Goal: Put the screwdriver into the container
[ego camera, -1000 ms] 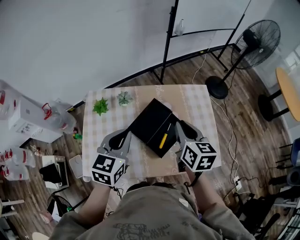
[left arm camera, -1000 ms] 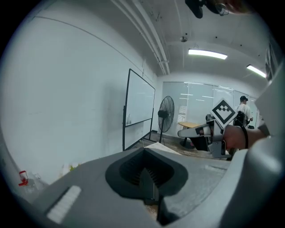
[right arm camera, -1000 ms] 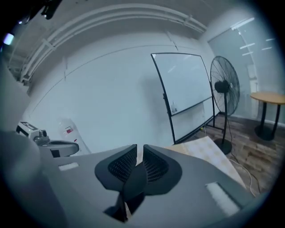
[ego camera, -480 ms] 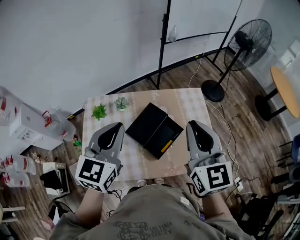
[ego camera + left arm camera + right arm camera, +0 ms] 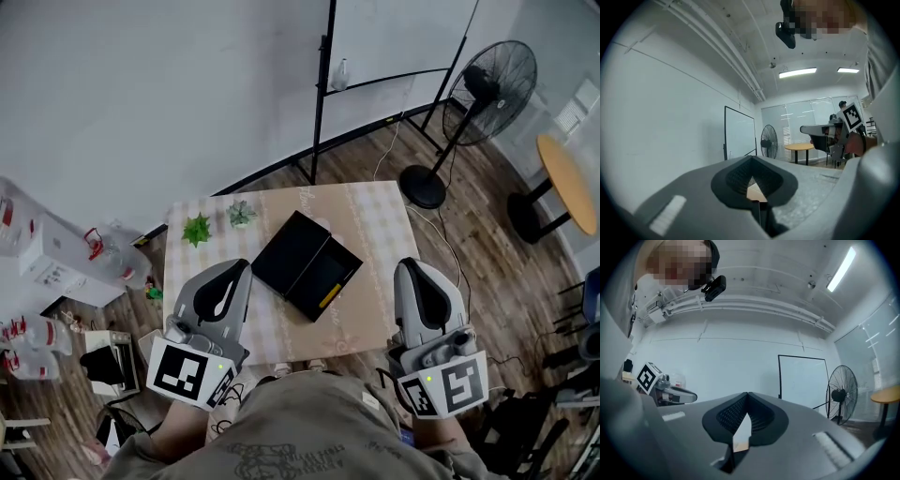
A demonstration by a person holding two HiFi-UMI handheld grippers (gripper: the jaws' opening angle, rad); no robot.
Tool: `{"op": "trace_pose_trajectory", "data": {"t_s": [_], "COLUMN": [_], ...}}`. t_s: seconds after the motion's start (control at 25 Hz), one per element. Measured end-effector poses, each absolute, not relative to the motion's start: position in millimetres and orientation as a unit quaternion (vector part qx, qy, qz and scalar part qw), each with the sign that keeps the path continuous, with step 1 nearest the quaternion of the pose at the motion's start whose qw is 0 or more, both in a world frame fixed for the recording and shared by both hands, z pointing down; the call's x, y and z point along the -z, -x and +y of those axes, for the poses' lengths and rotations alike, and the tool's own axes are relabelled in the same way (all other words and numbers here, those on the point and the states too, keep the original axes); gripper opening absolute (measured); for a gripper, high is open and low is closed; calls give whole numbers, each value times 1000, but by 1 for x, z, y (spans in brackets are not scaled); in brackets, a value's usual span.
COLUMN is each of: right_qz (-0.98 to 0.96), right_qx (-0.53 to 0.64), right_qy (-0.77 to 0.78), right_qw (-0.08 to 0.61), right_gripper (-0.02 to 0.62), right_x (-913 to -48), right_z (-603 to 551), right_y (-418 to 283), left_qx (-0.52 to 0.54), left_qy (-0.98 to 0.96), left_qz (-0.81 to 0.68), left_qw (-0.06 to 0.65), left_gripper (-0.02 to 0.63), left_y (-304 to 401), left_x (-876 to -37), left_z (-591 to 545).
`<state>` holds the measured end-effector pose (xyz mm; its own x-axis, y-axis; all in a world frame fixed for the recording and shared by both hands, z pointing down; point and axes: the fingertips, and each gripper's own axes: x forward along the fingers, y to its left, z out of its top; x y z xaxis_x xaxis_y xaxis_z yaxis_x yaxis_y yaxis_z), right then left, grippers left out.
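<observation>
L claw (image 5: 751,159): jaws together, tips meeting, only the small diamond gap behind the pads, nothing in it. Empty. R claw (image 5: 747,393): same, jaws closed tip to tip, nothing held.

Head view: both claws held up near the person's body, over the near edge of the table (image 5: 366,216). L claw (image 5: 239,268) at near-left, R claw (image 5: 411,268) at near-right, both pointing away from the body. Neither touches anything on the table.

Btwn them, farther out: black container (image 5: 330,265), open, set diagonal on the table, lid laid flat to its far-left.

Screwdriver (image 5: 328,295): inside the container, against its near-right wall. Only the yellow handle shows; shaft not made out vs. black interior. Long axis approx diagonal, near-left to far-right, parallel to that wall.

Key relation: screwdriver lies ahead of both claws and roughly btwn them, on the R side of the container; R claw looks marginally nearer, diff. small.

Judgement: placement appears done, tool in the container, both claws clear. No further grasp seems needed.

Elsewhere: two small green plants (image 5: 197,229) at far-left of table, well apart from the container.
</observation>
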<state>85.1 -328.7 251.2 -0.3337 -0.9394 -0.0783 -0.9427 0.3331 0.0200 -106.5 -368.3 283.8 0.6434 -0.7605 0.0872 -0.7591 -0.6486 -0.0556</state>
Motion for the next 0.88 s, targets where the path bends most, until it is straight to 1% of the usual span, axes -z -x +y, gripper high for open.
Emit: {"op": "trace_pose_trajectory", "data": {"t_s": [0.08,0.28,0.88], "right_qz": [817,822,826], "right_qx": [-22,-9,3], "right_qy": [575,570,564], "right_qw": [29,8,-7], "right_gripper": [26,26,26], "right_x": [-254,-270,-282], "right_z": [-324,-325,-330], "right_y": [-85,-84,-80], "left_qx": [49,58,57], "left_qy": [911,914,911], "left_qz": [410,401,408], "left_qw": [-6,-21,-18], "left_gripper": [0,0,0], "left_y": [102,93,101], "left_x": [-289,-304,-300], "left_z": [-360,-354,-359]}}
